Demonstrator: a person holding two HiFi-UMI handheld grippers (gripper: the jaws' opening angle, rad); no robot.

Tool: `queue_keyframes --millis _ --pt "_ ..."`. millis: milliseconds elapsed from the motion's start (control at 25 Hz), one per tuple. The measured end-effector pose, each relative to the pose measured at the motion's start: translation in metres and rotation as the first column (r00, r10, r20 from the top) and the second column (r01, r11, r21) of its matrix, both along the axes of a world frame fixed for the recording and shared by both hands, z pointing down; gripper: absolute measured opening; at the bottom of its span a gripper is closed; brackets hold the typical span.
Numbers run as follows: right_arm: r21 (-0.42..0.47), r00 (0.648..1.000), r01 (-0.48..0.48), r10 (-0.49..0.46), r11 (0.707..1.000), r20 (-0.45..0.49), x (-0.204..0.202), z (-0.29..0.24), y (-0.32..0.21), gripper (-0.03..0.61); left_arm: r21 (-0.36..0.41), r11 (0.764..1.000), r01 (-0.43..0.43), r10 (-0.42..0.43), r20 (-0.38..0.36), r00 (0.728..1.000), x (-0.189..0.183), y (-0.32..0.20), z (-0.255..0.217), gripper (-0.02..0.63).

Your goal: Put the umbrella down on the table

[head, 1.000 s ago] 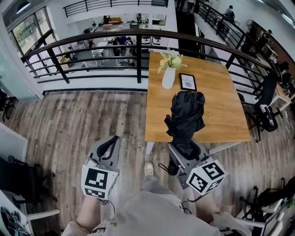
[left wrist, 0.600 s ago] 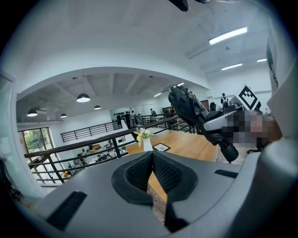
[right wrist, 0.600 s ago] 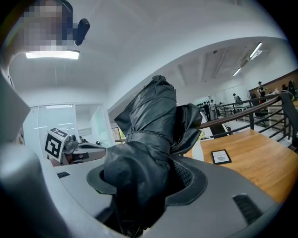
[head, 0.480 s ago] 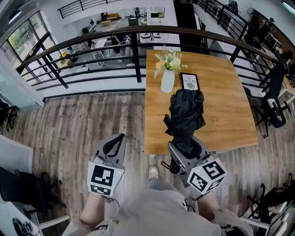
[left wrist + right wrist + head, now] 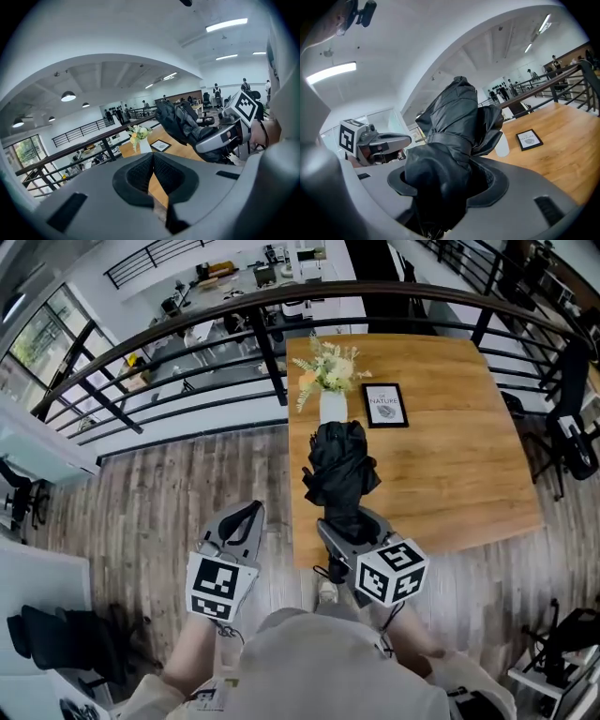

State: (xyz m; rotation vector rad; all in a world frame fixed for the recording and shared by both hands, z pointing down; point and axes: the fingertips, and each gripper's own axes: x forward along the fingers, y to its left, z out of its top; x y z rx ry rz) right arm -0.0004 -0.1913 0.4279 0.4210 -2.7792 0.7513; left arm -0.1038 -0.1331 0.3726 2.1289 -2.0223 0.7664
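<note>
A folded black umbrella stands tilted over the near left part of the wooden table. My right gripper is shut on its lower end, and the fabric fills the space between the jaws. My left gripper hangs over the floor just left of the table's edge. Its jaws are shut, pads meeting, with nothing between them. In the left gripper view the umbrella and the right gripper show at the right. The left gripper appears at the left of the right gripper view.
A white vase of flowers and a framed picture stand on the table just beyond the umbrella. A dark railing runs behind the table. Office chairs stand at the right and another chair at the lower left.
Both grippers have moved toward the table. The umbrella has come nearer to the vase and now stands over the table's near left part.
</note>
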Motion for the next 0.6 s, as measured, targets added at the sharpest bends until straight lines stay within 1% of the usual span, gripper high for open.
queue_keyframes --millis 80,240,400,600 --pt "-0.046 1.0 0.003 -0.004 0.999 -0.011 -0.009 0.015 -0.005 0.278 -0.027 1.0 -0.006 0.005 -0.03 1.0 -0.001 -0.011 0.014 0.017" --pt "-0.119 1.0 -0.004 0.0 0.993 -0.031 -0.02 0.044 -0.013 0.278 -0.087 0.996 0.003 -0.013 -0.117 0.993 -0.002 -0.027 0.047 0.017" --pt "-0.135 0.995 -0.052 0.04 0.99 -0.092 -0.038 0.07 -0.026 0.278 -0.127 0.991 -0.047 0.028 -0.154 0.988 -0.012 -0.042 0.071 0.017" --pt "-0.149 0.986 -0.105 0.083 0.983 -0.146 -0.045 0.096 -0.039 0.278 -0.144 0.985 -0.091 0.063 -0.193 0.979 -0.021 -0.057 0.097 0.017"
